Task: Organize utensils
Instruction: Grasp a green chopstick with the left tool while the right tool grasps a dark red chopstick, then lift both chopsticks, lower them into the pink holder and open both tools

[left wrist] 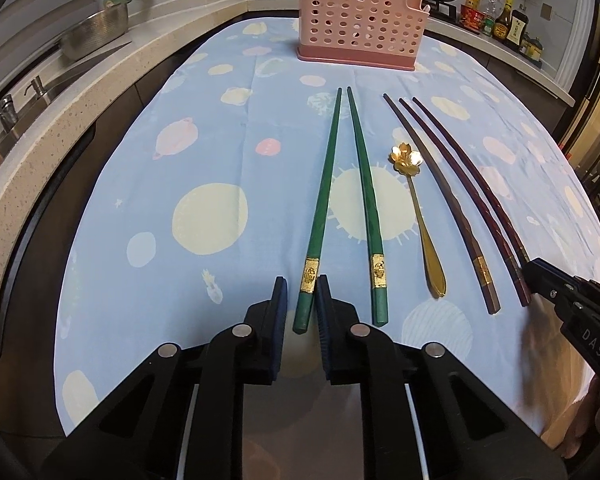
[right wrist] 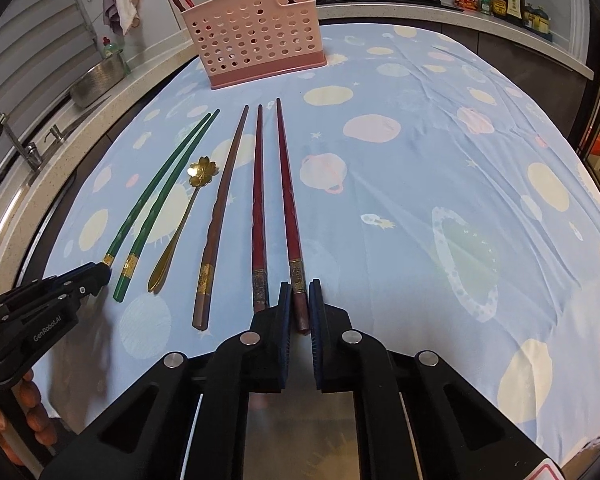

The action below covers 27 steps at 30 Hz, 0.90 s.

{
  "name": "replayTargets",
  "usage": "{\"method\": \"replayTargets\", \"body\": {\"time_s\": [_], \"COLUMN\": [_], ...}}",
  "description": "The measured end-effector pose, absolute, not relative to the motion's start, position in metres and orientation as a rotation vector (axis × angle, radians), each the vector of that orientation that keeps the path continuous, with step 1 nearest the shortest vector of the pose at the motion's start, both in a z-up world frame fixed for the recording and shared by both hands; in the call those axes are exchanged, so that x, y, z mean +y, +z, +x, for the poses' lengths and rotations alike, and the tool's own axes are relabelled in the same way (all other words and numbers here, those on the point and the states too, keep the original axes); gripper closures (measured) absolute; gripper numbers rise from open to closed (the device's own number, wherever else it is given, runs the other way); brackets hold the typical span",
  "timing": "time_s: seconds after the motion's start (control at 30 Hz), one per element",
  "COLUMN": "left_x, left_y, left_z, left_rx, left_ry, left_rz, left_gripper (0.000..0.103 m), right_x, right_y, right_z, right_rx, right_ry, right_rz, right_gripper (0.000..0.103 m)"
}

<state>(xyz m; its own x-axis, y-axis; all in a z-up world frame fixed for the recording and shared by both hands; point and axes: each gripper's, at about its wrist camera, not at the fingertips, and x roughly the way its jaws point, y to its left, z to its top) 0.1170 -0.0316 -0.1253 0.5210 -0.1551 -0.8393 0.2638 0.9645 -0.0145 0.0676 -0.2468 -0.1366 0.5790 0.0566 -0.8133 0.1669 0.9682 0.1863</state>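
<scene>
Left claw [left wrist: 302, 304]: black frame, ribbed blue pads, pinching the blunt end of the outer green chopstick [left wrist: 320, 216] just below its gold band.
Right claw [right wrist: 299, 304]: same build, pads pressed on the thick end of the outer red chopstick [right wrist: 288, 208], which lies on the cloth.
Green pair: slim, tapered, glossy; the second green chopstick [left wrist: 366, 208] lies free just beside the held one.
Spoon [left wrist: 418, 216]: gold metal, flower-shaped bowl, thin stem, flat between the green pair and the dark sticks.
Brown chopstick [right wrist: 220, 216]: carved grip, brass band, beside a second red chopstick [right wrist: 258, 208].
Holder [right wrist: 256, 36]: pink perforated plastic, upright at the far end, two dark sticks already in it.
Worktop [right wrist: 440, 152]: covered in a soft, creased blue cloth printed with pastel planets.
</scene>
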Motion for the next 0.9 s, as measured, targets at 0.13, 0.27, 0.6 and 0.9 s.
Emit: {"method": "replayTargets", "body": {"time_s": [0.13, 0.27, 0.6, 0.9], "left_x": [-0.026, -0.023, -0.006, 0.008], "left_y": [-0.125, -0.125, -0.110, -0.063], "left_z": [0.117, 0.113, 0.101, 0.091], "left_rx": [1.003, 1.008, 0.993, 0.909], "left_ry": [-0.258, -0.261, -0.254, -0.266], "left_rz": [0.088, 0.075, 0.037, -0.015], "left_gripper": [0.093, 0.094, 0.095, 0.095], "right_x": [-0.245, -0.245, -0.255, -0.267], "right_y": [-0.137, -0.137, -0.113, -0.053], "right_z": [0.067, 0.062, 0.034, 0.012], "right_rx": [0.949, 0.948, 0.892, 0.752], "right_ry": [-0.065, -0.064, -0.076, -0.076], "right_rz": [0.229, 0.224, 0.285, 0.323], "right_gripper": [0.095, 0.096, 0.096, 0.096]}}
